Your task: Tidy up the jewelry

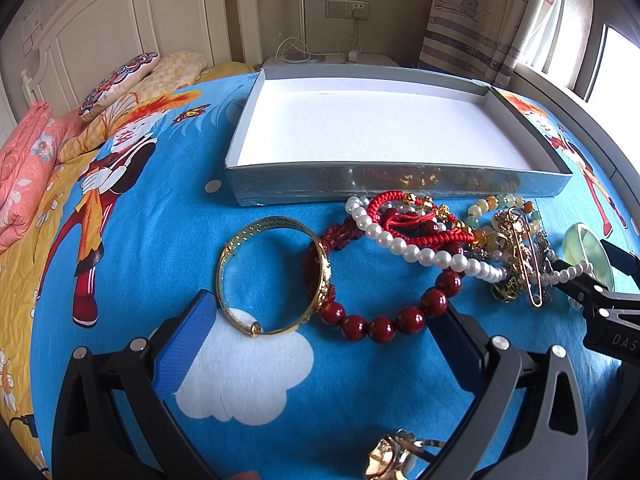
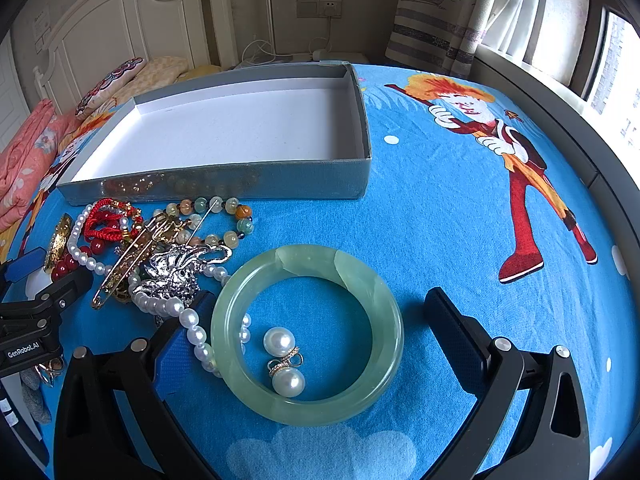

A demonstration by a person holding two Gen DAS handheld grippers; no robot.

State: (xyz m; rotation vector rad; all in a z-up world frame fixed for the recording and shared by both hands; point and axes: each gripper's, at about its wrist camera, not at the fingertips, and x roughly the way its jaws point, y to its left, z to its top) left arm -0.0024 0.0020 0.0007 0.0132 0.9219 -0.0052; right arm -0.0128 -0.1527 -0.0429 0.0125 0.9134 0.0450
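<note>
**Both grippers spread wide over a heap of jewelry**

The left gripper [image 1: 328, 320] hangs low over the blue cartoon bedsheet [image 1: 168, 216] with its blue-padded fingers [image 1: 188, 340] wide apart, holding nothing. Between them lie the near edge of a gold bangle [image 1: 272, 276] and the lower curve of a dark red bead bracelet [image 1: 384, 320]; the bangle overlaps the bracelet's left side. A white pearl necklace [image 1: 416, 252] runs across the pile to the right, passing under a red braided cord bracelet [image 1: 412, 220] with gold charms. Beyond it lie a string of pale multicolored beads [image 1: 496, 204] and a large gold safety-pin brooch [image 1: 528, 264].

The right gripper [image 2: 320, 316] is likewise spread, its fingers [image 2: 456, 332] on either side of a pale green jade bangle [image 2: 308, 336] lying flat on the sheet. The left finger looks to be touching or just beside the bangle's rim, though the angle makes this hard to tell; the right finger stands apart from it. Inside the bangle's ring rests a pair of pearl earrings [image 2: 284, 360] with small gold fittings. A silver filigree ornament [image 2: 176, 268] sits just left of the bangle among the pearls.

A shallow grey box [image 1: 400, 188] with a white interior lies just behind the jewelry heap, nothing in it. Folded pink bedding [image 1: 24, 172] and pillows [image 1: 136, 80] sit by the headboard.
</note>
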